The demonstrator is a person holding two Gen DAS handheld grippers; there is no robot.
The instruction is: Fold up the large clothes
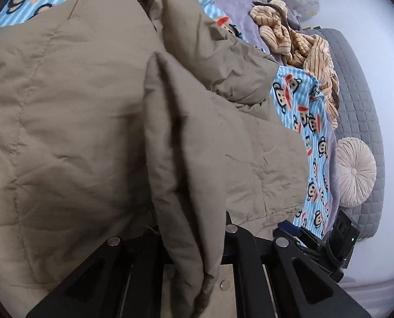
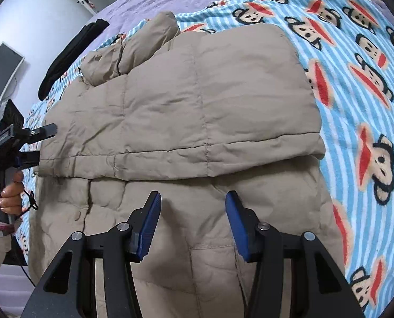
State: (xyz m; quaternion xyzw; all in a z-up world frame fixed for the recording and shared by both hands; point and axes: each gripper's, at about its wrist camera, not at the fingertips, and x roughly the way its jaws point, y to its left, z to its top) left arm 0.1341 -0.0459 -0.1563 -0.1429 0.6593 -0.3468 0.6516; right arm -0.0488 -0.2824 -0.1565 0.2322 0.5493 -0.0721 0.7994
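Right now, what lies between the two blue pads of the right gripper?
Nothing is pinched there: in the right wrist view the right gripper stands open, and through the gap shows only the puffy tan quilted jacket spread below it.

No words, numbers or brand names could be read anywhere in these pictures. The blue striped blanket [image 2: 356,79] past the fingers showed only cartoon monkey faces, with no letters on them.
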